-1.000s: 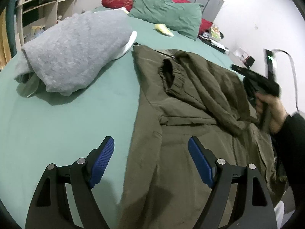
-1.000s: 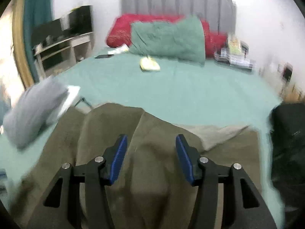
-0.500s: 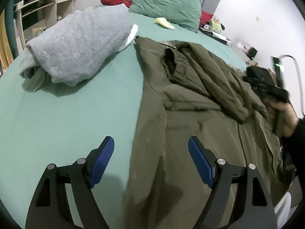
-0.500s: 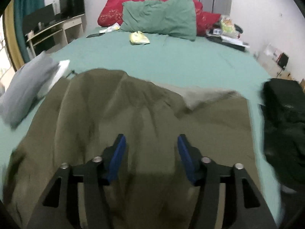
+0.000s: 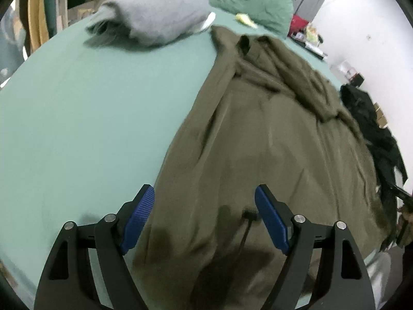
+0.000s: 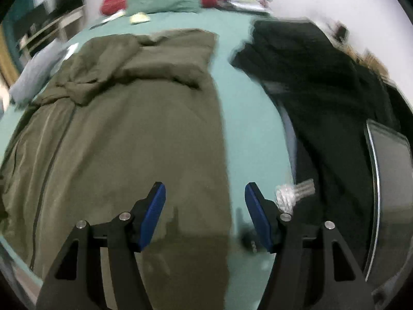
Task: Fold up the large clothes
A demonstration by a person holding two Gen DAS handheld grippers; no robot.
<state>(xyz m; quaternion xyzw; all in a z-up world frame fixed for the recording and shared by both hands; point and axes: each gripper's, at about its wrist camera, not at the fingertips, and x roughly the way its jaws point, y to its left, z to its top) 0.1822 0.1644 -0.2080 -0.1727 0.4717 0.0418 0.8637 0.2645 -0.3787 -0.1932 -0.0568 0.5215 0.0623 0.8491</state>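
Observation:
A large olive-green garment [image 5: 271, 134] lies spread on the green bed sheet [image 5: 90, 108], its far part bunched and folded over. It also shows in the right wrist view [image 6: 134, 129]. My left gripper [image 5: 205, 219] is open and empty, low over the garment's near left edge. My right gripper [image 6: 205, 214] is open and empty, low over the garment's near right edge, where olive cloth meets the sheet [image 6: 247, 142].
A grey folded garment [image 5: 157, 13] lies at the far left of the bed. A black garment [image 6: 322, 82] lies on the right side. Green [image 5: 250, 2] and red pillows stand at the headboard. A dark tray-like object [image 6: 389, 180] and a clear plastic scrap [image 6: 291, 193] sit at right.
Both grippers have moved back toward the near end of the bed and lower over the garment's bottom edge. The right gripper has swung right, bringing the black garment into view.

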